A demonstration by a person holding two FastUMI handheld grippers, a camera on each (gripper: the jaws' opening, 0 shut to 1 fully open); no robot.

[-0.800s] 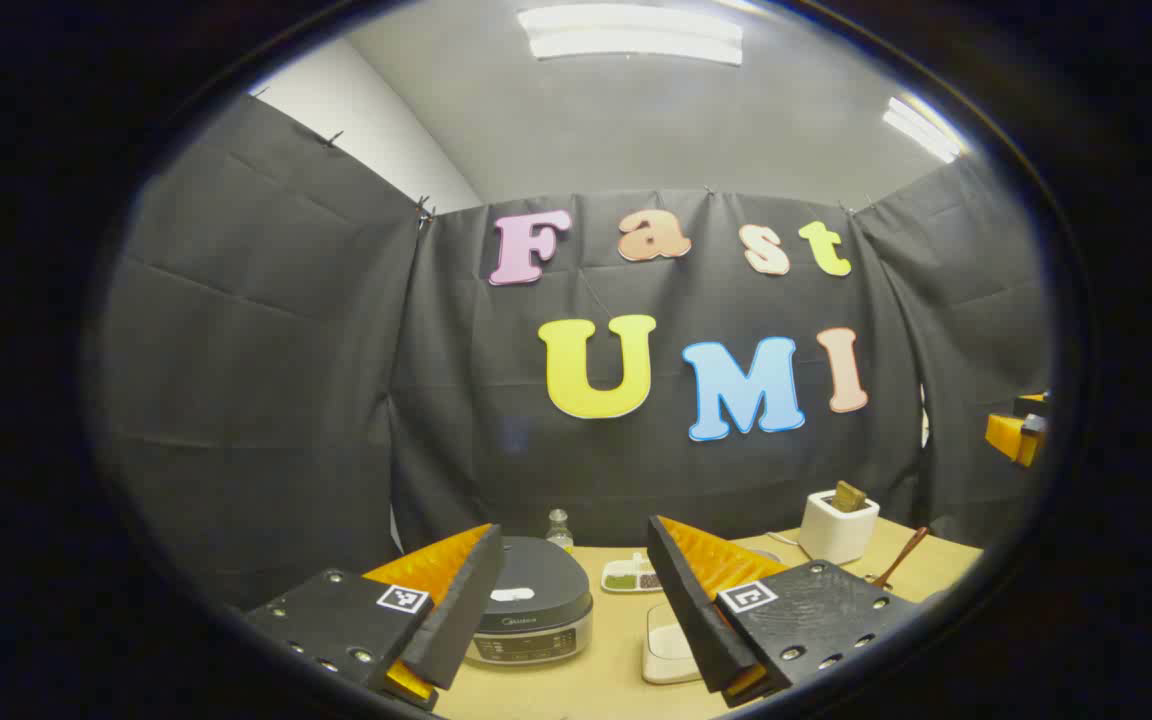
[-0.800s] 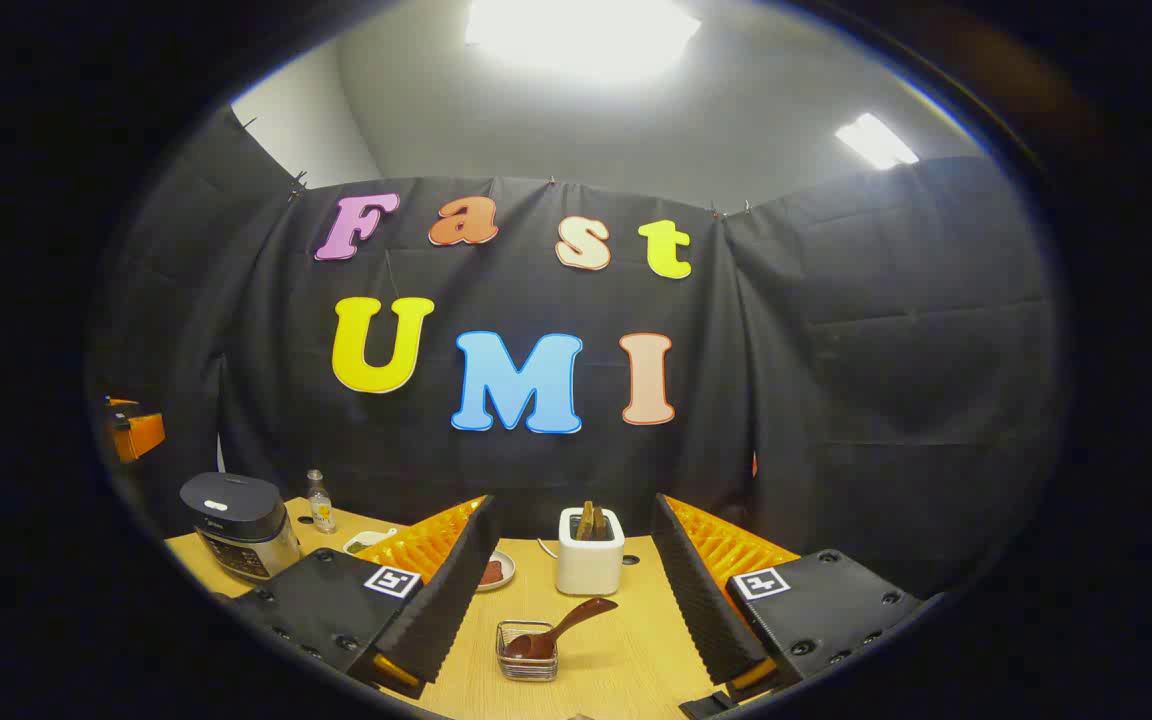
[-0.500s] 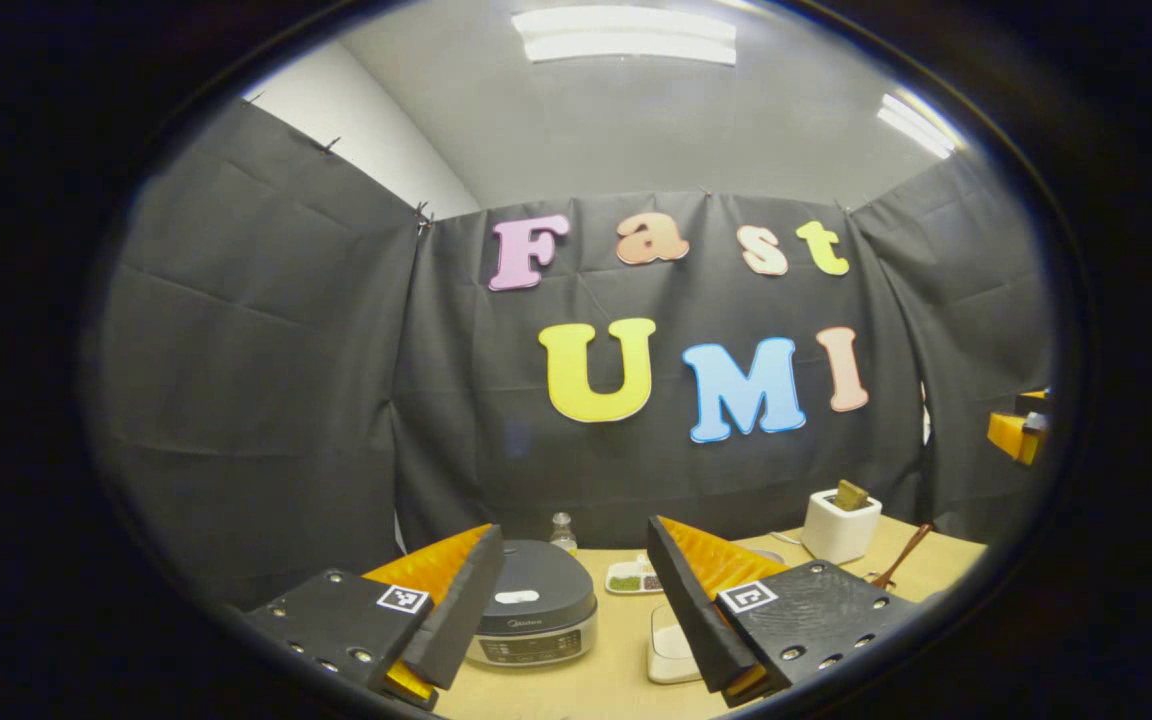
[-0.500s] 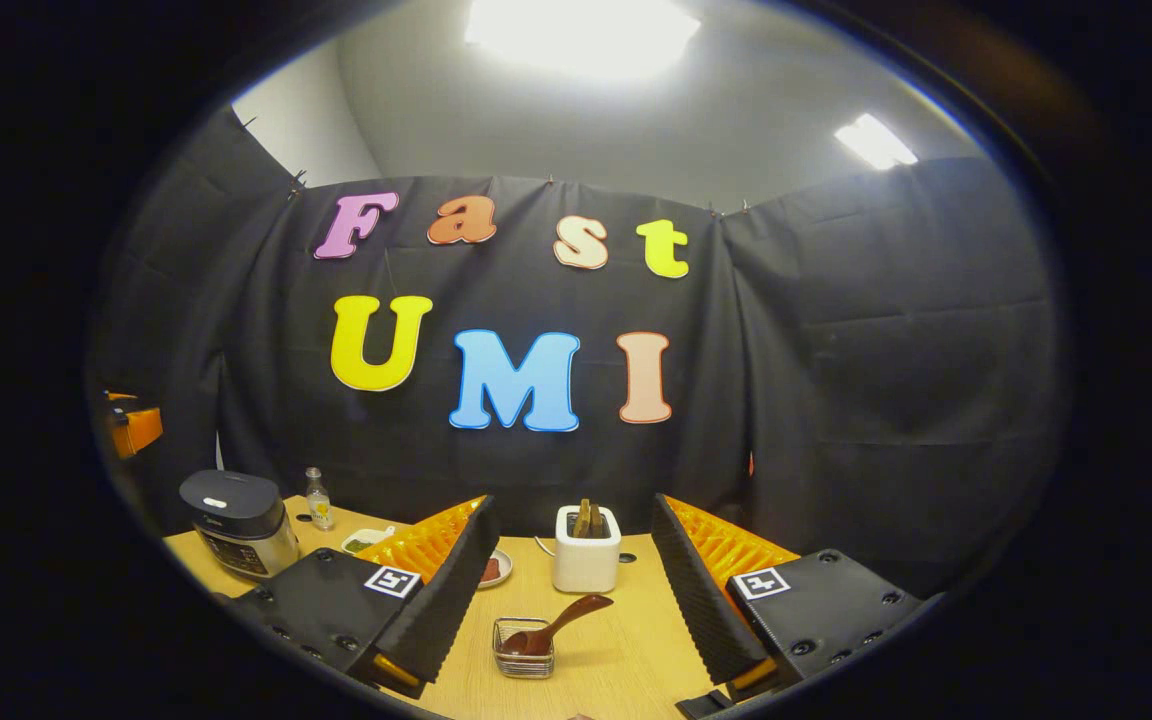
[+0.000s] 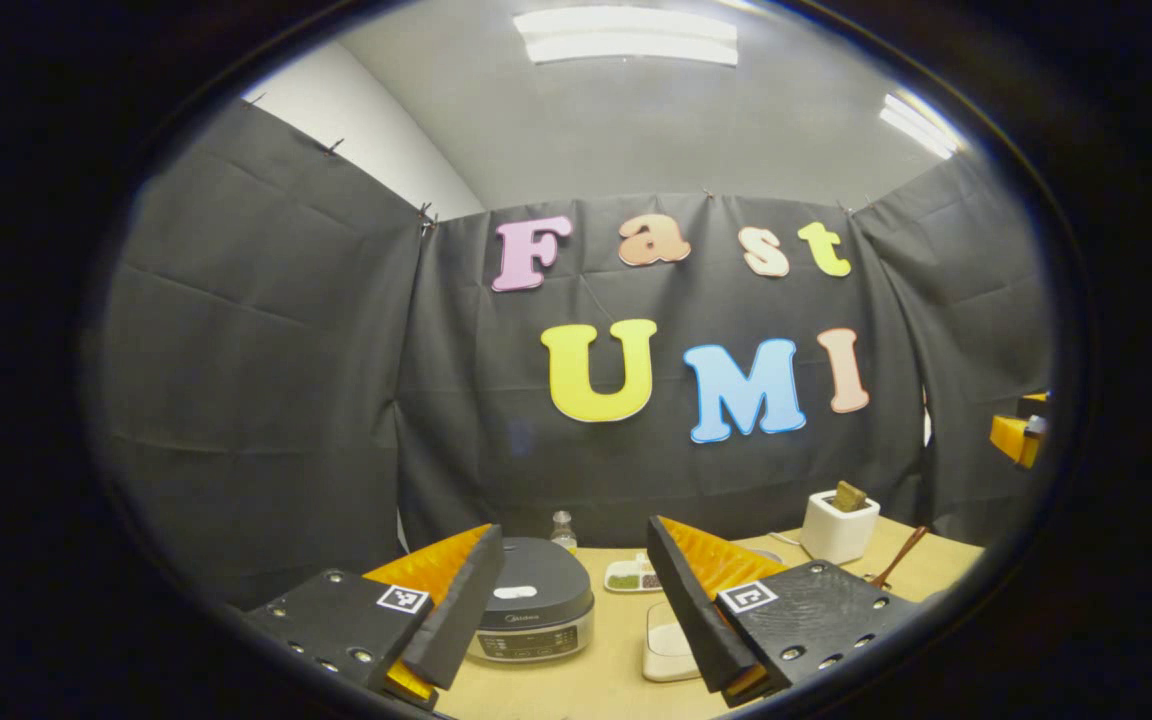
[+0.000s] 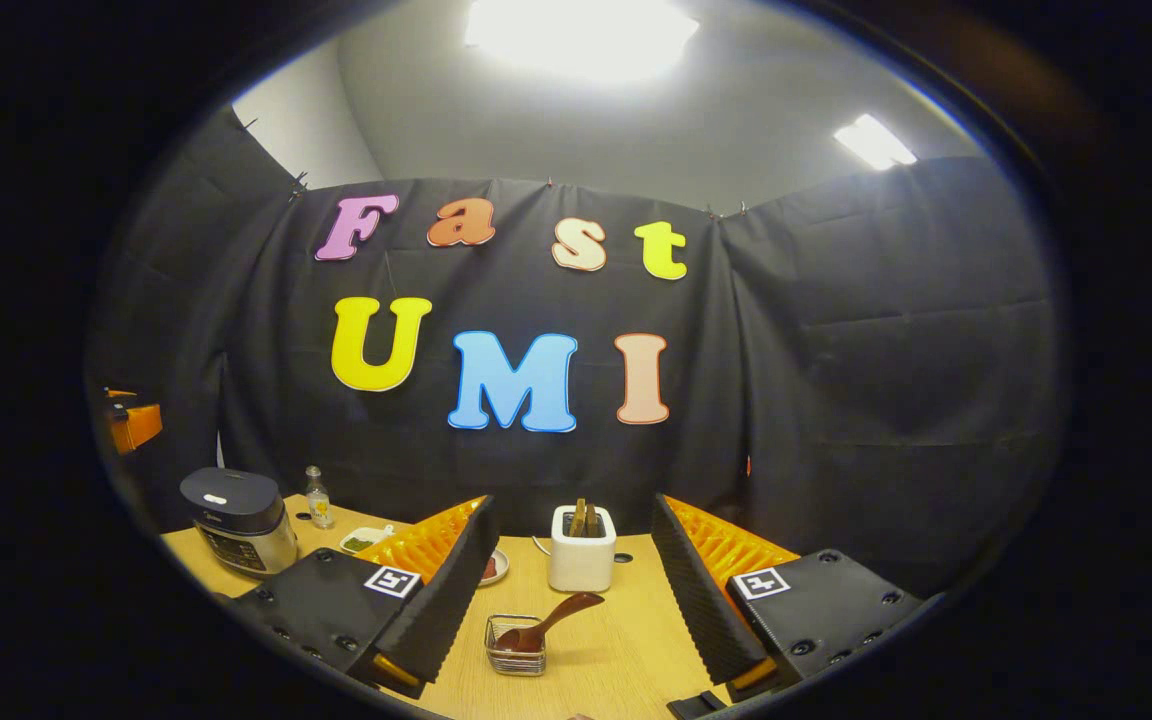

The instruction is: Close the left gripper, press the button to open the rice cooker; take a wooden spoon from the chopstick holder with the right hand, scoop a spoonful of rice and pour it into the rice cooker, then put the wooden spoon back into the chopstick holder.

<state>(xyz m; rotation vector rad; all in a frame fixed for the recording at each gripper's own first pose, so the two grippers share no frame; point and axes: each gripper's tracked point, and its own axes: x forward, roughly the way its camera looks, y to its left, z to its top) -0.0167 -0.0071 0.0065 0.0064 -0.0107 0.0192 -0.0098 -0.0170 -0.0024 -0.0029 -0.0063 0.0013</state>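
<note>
Both grippers hovering over the table, fingers spread.

The left gripper (image 5: 566,620) is facing the lidded rice cooker (image 5: 533,612) (nothing between its fingers); the right gripper (image 6: 576,610) is gaping above the wooden spoon (image 6: 548,625) leaning in its wire chopstick holder (image 6: 516,646).
</note>
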